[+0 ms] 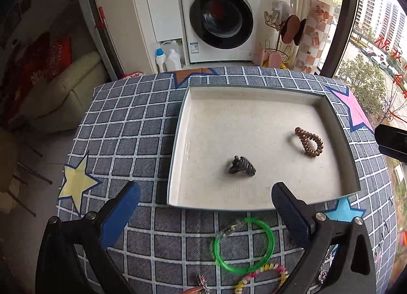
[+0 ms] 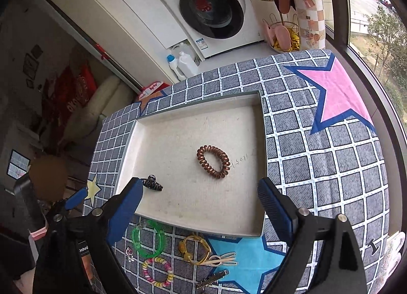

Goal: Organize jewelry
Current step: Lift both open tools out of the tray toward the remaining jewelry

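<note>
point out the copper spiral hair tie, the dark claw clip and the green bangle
copper spiral hair tie [image 2: 213,161], right wrist view, on the coil's left side.
dark claw clip [image 1: 242,165], left wrist view, on its body.
green bangle [image 1: 270,236], left wrist view, on the ring's right arc.

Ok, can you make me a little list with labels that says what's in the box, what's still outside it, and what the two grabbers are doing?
box: shallow white tray on the checked star cloth
in box: brown spiral hair tie; dark claw clip
outside, near edge: green bangle; pastel spiral tie; yellow hair tie; metal hair clips
left gripper: fingers open, holding nothing
right gripper: fingers open, holding nothing
background: washing machine
</note>
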The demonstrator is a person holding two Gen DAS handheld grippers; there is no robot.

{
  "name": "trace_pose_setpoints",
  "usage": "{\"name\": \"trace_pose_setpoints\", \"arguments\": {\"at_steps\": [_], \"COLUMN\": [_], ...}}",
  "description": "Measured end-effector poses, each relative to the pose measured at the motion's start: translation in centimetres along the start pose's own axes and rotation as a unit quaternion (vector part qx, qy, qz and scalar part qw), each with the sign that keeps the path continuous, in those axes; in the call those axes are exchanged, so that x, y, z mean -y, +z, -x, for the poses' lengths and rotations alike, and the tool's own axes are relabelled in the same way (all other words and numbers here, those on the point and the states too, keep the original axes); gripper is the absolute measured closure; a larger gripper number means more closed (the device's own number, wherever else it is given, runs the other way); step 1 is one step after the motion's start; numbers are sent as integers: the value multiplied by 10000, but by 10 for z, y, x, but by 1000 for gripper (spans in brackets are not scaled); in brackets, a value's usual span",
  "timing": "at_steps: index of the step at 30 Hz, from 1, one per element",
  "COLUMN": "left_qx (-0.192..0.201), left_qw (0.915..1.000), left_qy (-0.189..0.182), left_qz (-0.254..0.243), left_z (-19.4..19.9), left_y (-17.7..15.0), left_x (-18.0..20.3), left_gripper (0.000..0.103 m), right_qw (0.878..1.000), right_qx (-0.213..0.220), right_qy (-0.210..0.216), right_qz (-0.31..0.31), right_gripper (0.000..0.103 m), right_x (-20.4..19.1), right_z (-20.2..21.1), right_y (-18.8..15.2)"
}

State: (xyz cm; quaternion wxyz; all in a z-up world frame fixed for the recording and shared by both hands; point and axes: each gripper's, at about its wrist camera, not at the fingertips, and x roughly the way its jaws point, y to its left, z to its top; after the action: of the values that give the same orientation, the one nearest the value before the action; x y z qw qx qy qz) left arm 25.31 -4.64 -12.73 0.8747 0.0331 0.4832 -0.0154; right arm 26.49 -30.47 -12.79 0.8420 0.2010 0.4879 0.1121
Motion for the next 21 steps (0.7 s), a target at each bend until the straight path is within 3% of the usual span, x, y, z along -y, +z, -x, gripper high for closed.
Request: {"name": "trace_pose_setpoints", "arguments": {"at_steps": [2,3,8,12,21], "left_qx": [-99,-141,-431,-697,-959], "left_qw": [9998,9997,9987,9973,9947], "left_qy": [30,68,135,-26,-116], "left_qz": [155,208,230,236,344], "left_z": [4,6,2,-5,-18], "left_y": [-13,-19,-47,-60,-69], "left_x": [-9,-13,-22,-24,-25], "left_gripper": [0,0,0,0,0], "right_qw": [10000,10000,9997,9982,9902], "right_qx": [-2,-1,-258,-579,-1236], "right_qy": [-46,-72,-18,-129,-639], "right_qz": [14,13,37,63,-91], "right_gripper": [7,0,0,0,0], "right_x": [-1,-2,-6,-8,4], "right_z": [6,9,15,13,-7], "right_y": [-10,-15,-43,-66,-104]}}
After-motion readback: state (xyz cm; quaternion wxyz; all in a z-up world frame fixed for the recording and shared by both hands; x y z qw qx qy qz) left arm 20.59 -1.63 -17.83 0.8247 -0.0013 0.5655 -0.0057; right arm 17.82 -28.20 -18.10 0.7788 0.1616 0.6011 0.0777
